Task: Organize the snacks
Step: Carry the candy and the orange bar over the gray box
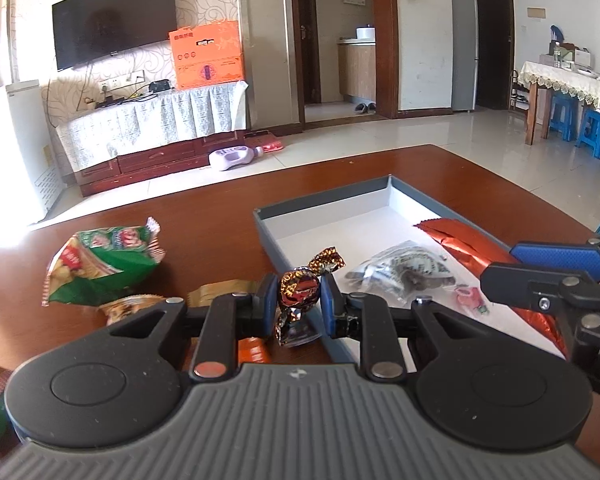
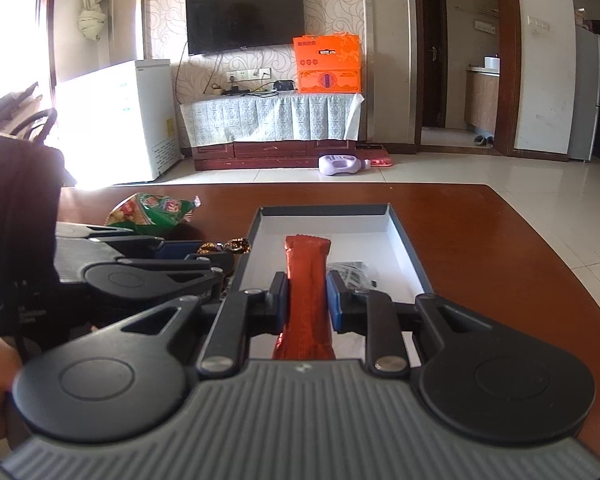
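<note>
Foil-wrapped candy [image 1: 299, 289] pinched by left gripper [image 1: 299, 304] at tray [image 1: 380, 196] left edge; red snack bar [image 2: 307, 280] clamped by right gripper [image 2: 307, 300] over tray.

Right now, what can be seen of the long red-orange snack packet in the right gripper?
The long red-orange snack packet is a slim, shiny foil-like wrapper with a crimped, serrated far end. The right gripper is shut on it about mid-length, blue pads pressing both sides. It points away from the camera, lengthwise over the grey tray with the white floor; whether it touches the floor I cannot tell. In the left wrist view it lies diagonally, beside a clear packet.
</note>
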Tool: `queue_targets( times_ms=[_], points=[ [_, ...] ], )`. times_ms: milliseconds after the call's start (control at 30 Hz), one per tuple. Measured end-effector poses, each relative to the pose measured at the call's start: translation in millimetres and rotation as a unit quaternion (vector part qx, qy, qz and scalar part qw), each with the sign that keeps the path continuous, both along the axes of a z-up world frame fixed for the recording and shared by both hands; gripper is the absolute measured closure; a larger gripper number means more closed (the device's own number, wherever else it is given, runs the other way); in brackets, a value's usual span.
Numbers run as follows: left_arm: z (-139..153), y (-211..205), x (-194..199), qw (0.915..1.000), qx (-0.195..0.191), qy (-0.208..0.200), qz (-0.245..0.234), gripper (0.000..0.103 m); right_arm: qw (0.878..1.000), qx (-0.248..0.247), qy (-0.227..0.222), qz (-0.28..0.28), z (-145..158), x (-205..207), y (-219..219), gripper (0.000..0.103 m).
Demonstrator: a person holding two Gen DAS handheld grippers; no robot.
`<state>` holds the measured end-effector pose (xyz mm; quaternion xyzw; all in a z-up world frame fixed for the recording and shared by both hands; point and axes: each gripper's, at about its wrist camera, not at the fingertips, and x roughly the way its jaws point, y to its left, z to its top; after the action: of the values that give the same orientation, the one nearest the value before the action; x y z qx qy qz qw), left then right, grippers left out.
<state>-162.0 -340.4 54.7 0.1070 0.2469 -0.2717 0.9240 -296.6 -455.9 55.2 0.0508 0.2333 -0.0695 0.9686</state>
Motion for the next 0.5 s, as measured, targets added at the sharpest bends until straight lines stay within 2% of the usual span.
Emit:
queue_targets(
  times_ms=[500],
  points=[
    [-16.1, -45.9, 9.5, 0.9994, 0.000, 0.007, -0.032, 0.076, 0.999, 0.005, 0.010, -0.031, -7.4, -1.5, -23.3, 0.079]
  ],
)
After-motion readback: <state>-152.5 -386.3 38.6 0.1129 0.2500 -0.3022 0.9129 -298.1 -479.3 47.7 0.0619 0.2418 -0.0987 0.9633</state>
